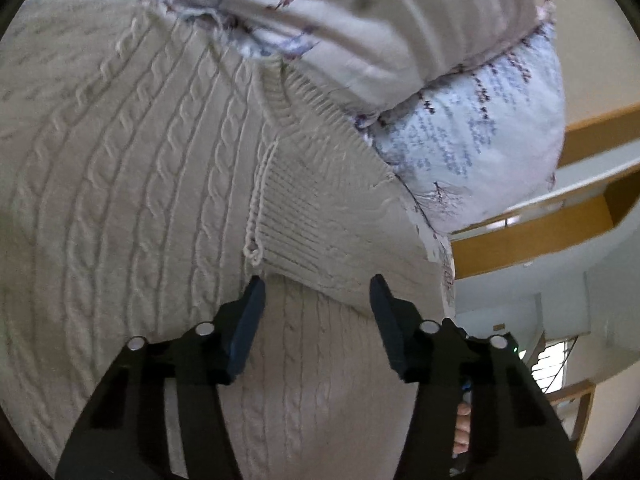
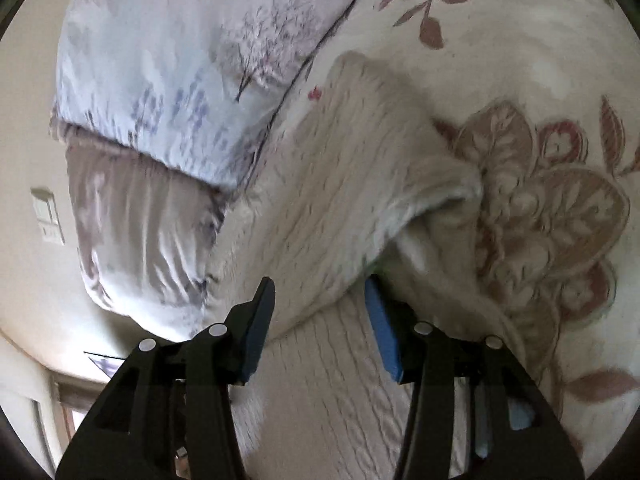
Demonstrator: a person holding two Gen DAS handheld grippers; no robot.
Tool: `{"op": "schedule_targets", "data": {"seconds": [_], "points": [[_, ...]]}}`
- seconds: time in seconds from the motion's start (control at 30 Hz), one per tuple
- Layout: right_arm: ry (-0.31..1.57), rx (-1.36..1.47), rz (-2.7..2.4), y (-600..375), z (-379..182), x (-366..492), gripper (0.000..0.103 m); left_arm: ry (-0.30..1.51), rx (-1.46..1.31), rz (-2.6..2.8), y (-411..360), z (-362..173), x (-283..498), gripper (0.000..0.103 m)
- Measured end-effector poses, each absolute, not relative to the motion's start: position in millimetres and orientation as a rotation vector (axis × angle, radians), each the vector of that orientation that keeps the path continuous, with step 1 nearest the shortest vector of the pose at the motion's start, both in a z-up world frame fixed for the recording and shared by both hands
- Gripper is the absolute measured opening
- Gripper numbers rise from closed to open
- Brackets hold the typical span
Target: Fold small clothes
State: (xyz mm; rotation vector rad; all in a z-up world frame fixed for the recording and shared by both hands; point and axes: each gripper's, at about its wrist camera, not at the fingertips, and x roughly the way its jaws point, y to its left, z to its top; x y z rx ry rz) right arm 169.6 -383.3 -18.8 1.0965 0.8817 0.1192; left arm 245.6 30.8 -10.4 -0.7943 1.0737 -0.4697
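A cream cable-knit sweater lies spread on the bed and fills most of the left wrist view. Its ribbed band is folded over, with the edge just beyond my left gripper. That gripper hovers over the knit with its blue pads apart and nothing pinched. In the right wrist view a folded, bunched part of the sweater runs down between the fingers of my right gripper. Those jaws stand apart too, and the pads do not squeeze the knit.
A rolled pale-blue printed quilt lies against the far side of the sweater. The floral bedsheet shows to the right. Wooden furniture stands beyond the bed edge, and a wall switch is at far left.
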Motion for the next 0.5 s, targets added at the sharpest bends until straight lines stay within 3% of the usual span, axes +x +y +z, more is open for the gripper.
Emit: {"op": "schedule_targets", "data": {"seconds": [0.13, 0.27, 0.5], "points": [[0.808, 1.074, 0.053, -400.1, -7.5, 165.5, 0.049, 1.074, -0.821, -0.420, 27.2, -13.7, 258.9, 0.034], [0.758, 1.058, -0.005, -417.8, -7.5, 160.1, 0.046, 1.061, -0.817, -0.381, 30.3, -14.8, 272.8, 0.008], [0.764, 1.037, -0.027, -419.7, -12.9, 159.7, 0.031, 0.965, -0.733, -0.361, 52.9, 11.8, 277.7, 0.007]]}}
